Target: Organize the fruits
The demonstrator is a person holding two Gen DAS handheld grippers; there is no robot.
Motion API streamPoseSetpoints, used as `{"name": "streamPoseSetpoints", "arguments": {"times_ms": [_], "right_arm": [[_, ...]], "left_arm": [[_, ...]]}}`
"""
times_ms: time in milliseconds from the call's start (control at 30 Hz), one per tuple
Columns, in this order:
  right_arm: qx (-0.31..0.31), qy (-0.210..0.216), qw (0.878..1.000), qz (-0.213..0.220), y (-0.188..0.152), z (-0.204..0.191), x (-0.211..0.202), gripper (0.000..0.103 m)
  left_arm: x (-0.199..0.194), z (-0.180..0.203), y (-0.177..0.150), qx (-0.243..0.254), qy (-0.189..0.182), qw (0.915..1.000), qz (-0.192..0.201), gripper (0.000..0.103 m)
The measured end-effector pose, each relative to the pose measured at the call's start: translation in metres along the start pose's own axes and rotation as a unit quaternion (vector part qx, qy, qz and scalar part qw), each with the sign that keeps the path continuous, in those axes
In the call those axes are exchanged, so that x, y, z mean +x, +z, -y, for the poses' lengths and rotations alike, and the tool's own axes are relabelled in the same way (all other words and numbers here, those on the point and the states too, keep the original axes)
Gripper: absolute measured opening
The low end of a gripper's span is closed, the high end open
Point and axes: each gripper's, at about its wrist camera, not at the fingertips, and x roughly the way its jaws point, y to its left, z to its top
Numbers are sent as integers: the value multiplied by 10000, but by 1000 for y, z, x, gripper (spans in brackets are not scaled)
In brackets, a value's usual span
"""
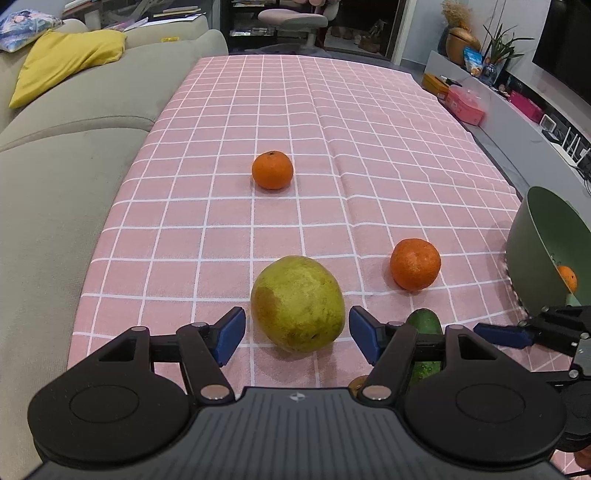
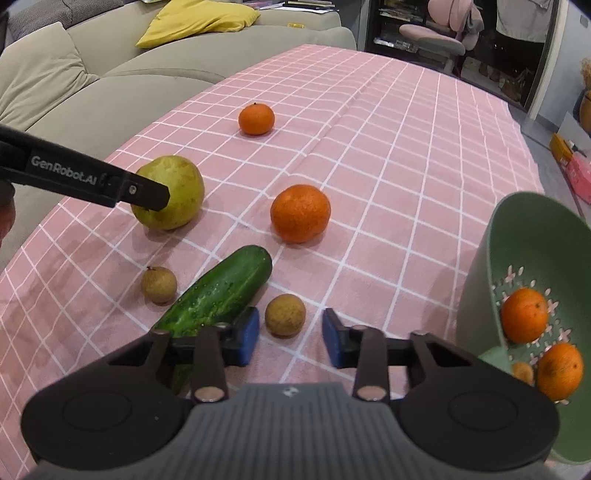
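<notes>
A yellow-green pear (image 1: 297, 302) lies on the pink checked tablecloth (image 1: 332, 110) between the open blue pads of my left gripper (image 1: 297, 332), not clamped. It also shows in the right wrist view (image 2: 177, 184) behind the left gripper's finger (image 2: 110, 182). My right gripper (image 2: 290, 334) is open around a small brown longan (image 2: 285, 315). A second longan (image 2: 159, 284), a cucumber (image 2: 218, 295) and two oranges (image 2: 300, 213) (image 2: 256, 119) lie on the cloth. A green colander bowl (image 2: 535, 240) at the right holds two oranges (image 2: 524, 315) and a small fruit.
A grey sofa (image 1: 55, 166) with a yellow cushion (image 1: 66, 59) runs along the table's left side. A low cabinet with boxes (image 1: 465, 103) stands at the far right. An office chair (image 1: 291, 18) is beyond the table's far end.
</notes>
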Motion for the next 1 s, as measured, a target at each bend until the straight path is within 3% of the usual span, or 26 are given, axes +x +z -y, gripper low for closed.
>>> {"name": "streamPoseSetpoints", "arguments": {"times_ms": [100, 233, 467, 733, 1000], "right_arm": [[51, 42, 10000, -26, -1, 1, 5, 21], [51, 58, 10000, -17, -1, 2, 5, 21], [67, 85, 9999, 4, 2, 5, -4, 21], [61, 137, 9999, 47, 0, 8, -16, 21], [71, 138, 9999, 29, -3, 12, -17, 21]], "left_arm": [[0, 0, 0, -1, -17, 10000, -5, 76], [1, 3, -1, 55, 3, 10000, -7, 76], [-16, 14, -1, 510, 27, 9980, 377, 76], [9, 9, -3, 296, 190, 9994, 54, 76], [28, 12, -2, 411, 347, 9985, 53, 81]]}}
